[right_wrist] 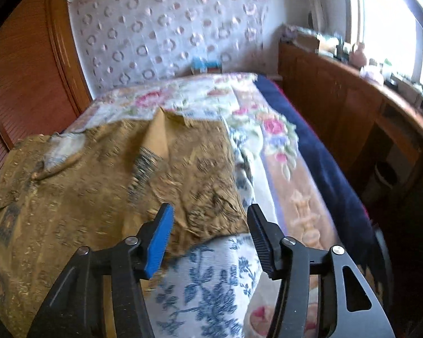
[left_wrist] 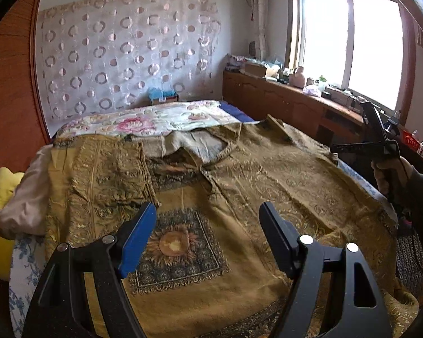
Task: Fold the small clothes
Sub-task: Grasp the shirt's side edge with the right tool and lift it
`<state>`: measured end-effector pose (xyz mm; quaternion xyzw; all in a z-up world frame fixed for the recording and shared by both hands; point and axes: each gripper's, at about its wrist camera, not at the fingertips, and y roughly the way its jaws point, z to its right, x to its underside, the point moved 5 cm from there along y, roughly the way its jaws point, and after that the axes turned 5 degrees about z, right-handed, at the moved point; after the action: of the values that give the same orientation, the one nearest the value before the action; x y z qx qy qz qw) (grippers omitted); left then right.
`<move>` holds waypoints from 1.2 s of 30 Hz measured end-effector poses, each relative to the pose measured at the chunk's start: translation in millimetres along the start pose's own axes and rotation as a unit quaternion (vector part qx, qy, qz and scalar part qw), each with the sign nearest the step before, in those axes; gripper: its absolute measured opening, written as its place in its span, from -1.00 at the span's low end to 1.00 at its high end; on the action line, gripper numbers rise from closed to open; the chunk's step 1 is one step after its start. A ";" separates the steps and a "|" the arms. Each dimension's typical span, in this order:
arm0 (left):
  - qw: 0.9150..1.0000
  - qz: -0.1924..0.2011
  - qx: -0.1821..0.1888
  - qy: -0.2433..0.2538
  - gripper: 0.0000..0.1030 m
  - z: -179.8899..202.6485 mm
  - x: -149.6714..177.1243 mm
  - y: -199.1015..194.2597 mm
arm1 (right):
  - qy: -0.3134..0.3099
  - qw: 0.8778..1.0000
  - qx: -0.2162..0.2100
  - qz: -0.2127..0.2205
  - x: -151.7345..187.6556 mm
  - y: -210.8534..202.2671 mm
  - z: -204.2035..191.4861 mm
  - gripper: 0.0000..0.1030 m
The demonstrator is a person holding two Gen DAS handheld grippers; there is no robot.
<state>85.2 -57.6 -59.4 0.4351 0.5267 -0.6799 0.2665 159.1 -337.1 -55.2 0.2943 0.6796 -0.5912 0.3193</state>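
Lying flat on the bed [left_wrist: 28, 276], the shirt [left_wrist: 239, 197] puts its sleeve edge [right_wrist: 220, 225] just ahead of the open, empty right tool [right_wrist: 210, 236], the left tool [left_wrist: 207, 236] gaping over its middle.

garment [left_wrist: 239, 191]: matt ochre woven cloth, rough patterned surface; bedspread [right_wrist: 270, 129]: soft floral cloth; cabinet [left_wrist: 282, 101]: glossy brown wood; left gripper [left_wrist: 207, 233]: matt black plastic, blue pad, shiny metal pins

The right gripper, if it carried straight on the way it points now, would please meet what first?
Probably the edge of the brown patterned garment on the bed, where it overlaps the blue-flowered sheet; the right gripper holds nothing, though blur leaves depth uncertain.
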 end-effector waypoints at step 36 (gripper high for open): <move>0.995 -0.090 -0.008 -0.032 0.48 -13.0 35.0 32.8 | -0.135 0.987 -0.082 -0.003 26.5 -23.5 -109.7 -0.90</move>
<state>99.4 -51.9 -106.7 0.3618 0.5606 -0.7102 0.2245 114.9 -230.7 -50.9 0.1826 0.6777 -0.5684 0.4292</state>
